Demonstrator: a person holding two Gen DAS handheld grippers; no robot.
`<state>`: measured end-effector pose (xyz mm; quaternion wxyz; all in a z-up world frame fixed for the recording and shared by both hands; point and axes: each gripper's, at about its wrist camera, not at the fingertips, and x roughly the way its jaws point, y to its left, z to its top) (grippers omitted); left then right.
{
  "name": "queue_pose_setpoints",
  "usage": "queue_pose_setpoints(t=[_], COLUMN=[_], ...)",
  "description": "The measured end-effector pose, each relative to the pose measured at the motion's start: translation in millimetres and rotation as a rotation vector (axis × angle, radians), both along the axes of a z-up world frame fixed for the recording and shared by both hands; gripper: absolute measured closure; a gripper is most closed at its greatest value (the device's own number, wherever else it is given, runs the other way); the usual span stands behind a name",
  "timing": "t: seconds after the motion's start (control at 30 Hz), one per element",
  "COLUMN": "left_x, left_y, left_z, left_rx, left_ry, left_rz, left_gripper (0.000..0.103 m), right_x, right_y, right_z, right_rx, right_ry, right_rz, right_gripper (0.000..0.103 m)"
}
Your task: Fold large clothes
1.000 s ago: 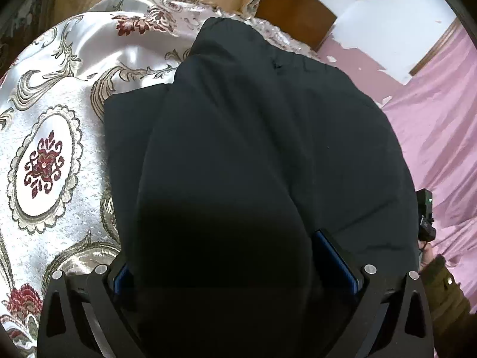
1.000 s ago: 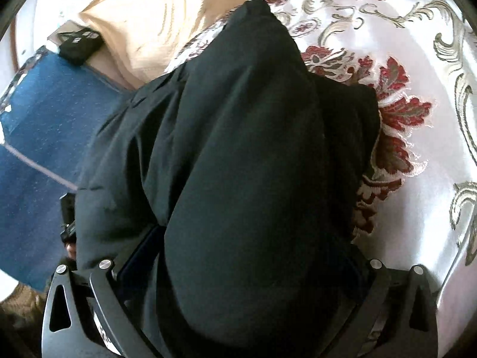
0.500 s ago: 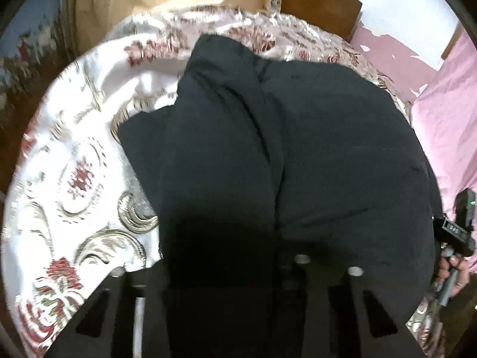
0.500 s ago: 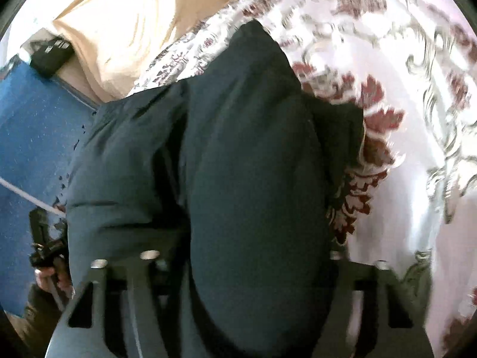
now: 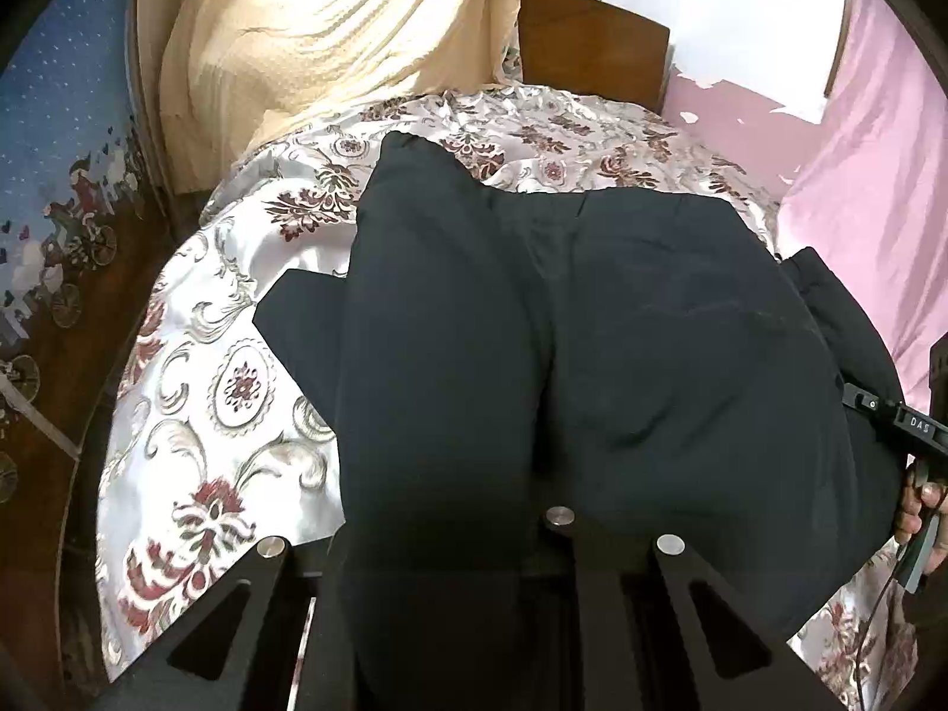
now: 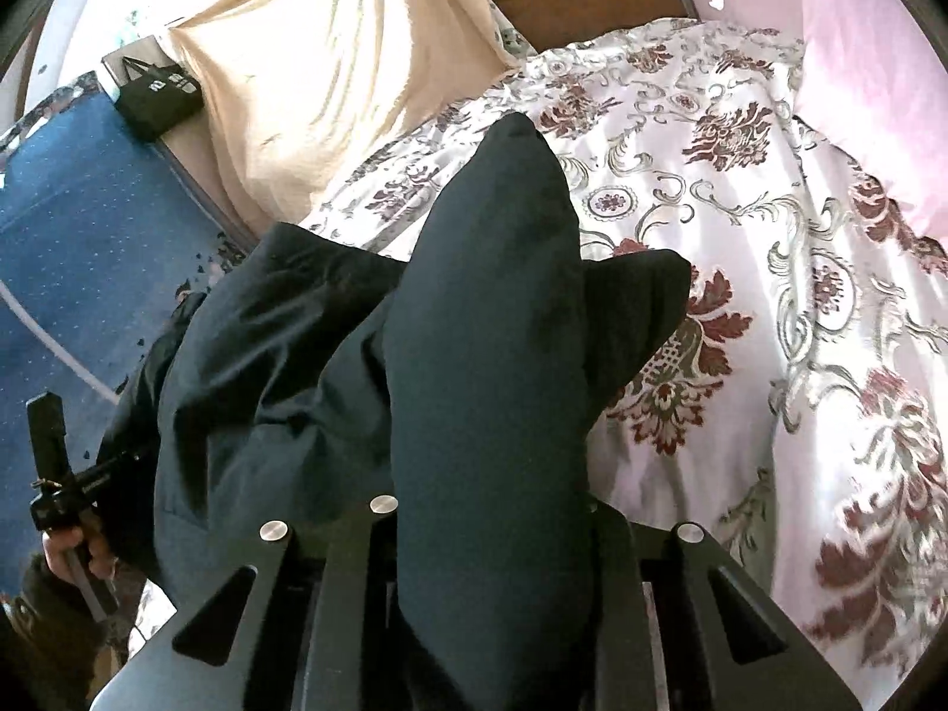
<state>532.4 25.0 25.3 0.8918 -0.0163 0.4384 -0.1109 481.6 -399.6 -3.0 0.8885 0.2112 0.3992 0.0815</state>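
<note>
- Clamped in the left gripper (image 5: 438, 569) and the right gripper (image 6: 492, 557): bunched folds of the black garment (image 5: 592, 326) (fingertips buried in cloth).
- Beyond, draped across the floral bedspread (image 5: 225, 379).
- Farther from the bed than a second ago; jaws narrower.

Bare floral bedspread (image 5: 195, 415) lay open at the left of the left wrist frame and at the right of the right wrist frame (image 6: 770, 272). A cream cloth (image 5: 332, 41) and wooden headboard (image 5: 592, 47) blocked the top; black trousers (image 5: 592, 343) filled the centre.
</note>
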Motion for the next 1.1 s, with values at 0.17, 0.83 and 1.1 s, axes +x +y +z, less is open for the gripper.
queue_pose_setpoints(t=[0.17, 0.83, 1.1], left_x=[-29, -58, -52], left_y=[3, 7, 9], left_z=[14, -32, -48], left_rx=[0.005, 0.012, 0.036], left_ry=[-0.010, 0.069, 0.112], left_rz=[-0.010, 0.005, 0.022], left_gripper=[0.087, 0.086, 0.078], right_x=[-35, -72, -68], right_y=[-4, 10, 9], right_z=[5, -18, -34], right_rx=[-0.022, -0.090, -0.098], right_ry=[-0.015, 0.044, 0.086], right_rz=[0.011, 0.015, -0.011], right_gripper=[0.083, 0.083, 0.071])
